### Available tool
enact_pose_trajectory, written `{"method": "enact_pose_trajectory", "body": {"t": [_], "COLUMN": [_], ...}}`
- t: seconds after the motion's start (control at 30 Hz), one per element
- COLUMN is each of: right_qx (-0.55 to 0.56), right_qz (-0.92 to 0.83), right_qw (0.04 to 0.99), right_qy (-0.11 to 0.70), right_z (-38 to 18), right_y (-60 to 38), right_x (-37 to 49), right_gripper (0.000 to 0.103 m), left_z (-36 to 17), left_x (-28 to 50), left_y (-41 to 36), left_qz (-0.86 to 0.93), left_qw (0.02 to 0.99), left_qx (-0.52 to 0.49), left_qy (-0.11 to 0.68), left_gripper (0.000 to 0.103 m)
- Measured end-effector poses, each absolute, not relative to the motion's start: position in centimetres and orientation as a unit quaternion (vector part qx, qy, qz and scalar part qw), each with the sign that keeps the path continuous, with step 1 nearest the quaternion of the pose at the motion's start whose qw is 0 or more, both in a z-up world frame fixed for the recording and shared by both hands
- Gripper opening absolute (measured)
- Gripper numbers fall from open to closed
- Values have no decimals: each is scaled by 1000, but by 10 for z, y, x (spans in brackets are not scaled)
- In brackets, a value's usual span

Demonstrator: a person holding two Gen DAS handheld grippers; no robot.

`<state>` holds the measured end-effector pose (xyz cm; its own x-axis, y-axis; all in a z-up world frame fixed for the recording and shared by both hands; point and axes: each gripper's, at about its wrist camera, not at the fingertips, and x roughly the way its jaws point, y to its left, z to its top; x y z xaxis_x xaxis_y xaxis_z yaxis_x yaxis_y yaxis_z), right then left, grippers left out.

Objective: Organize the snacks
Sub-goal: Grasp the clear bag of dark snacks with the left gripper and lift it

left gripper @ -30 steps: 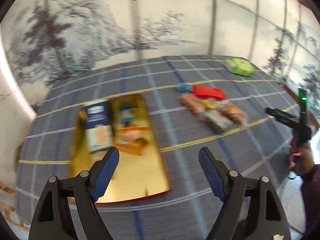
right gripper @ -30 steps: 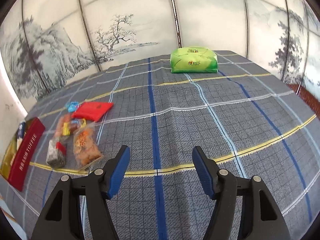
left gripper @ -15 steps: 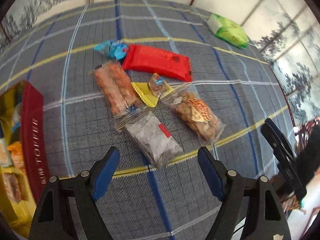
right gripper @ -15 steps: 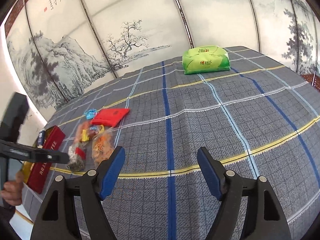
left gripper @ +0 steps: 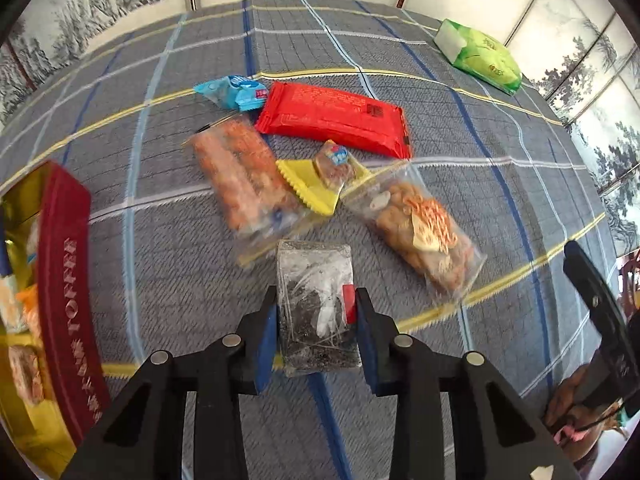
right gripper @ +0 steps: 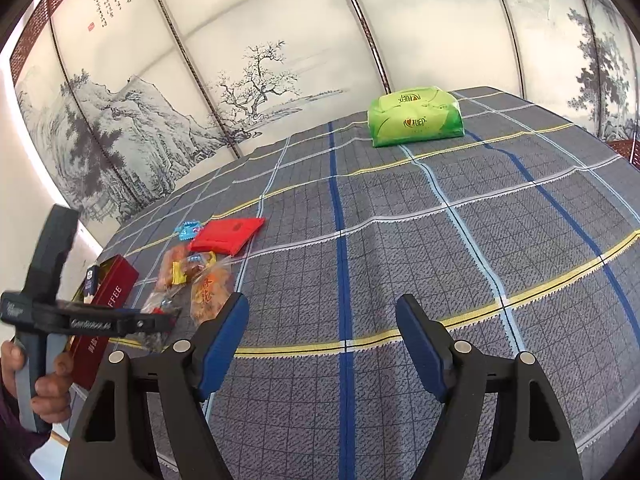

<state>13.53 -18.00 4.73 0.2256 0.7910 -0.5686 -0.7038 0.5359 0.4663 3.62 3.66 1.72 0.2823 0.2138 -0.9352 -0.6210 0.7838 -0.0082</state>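
Plaid cloth, grey with blue, white and yellow lines, covers the bench. Behind the cloth stand pale folding-screen panels painted with ink mountains and bare trees. A green tissue pack lies near the cloth's far edge.

Woven matt cloth covers my desk. The clear packet is glossy, crinkled plastic; the red wrapper shines smooth. The toffee tin gleams gold metal inside.

The left wrist camera is looking steeply down, close above the snack pile. The right wrist camera is facing across the bench from farther off, sharing that pile and the green pack.
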Motion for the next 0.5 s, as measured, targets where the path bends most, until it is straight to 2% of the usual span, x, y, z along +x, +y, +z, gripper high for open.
{"method": "enact_pose_trajectory", "body": {"t": [0.13,0.5], "right_qx": [23,-128], "right_qz": [505,579], "right_qw": [767,717], "right_qy": [394,365], "right_z": [50,57], "right_y": [-168,-74], "right_x": [127,89], "right_gripper": [77,81], "left_z": [37,65], "left_x": [3,-62], "left_y": [8,-9], "left_qz": [257,237], "left_qw": [806,826], "left_qx": [-153,-173], "left_qy": [510,482], "left_gripper": [32,32]}}
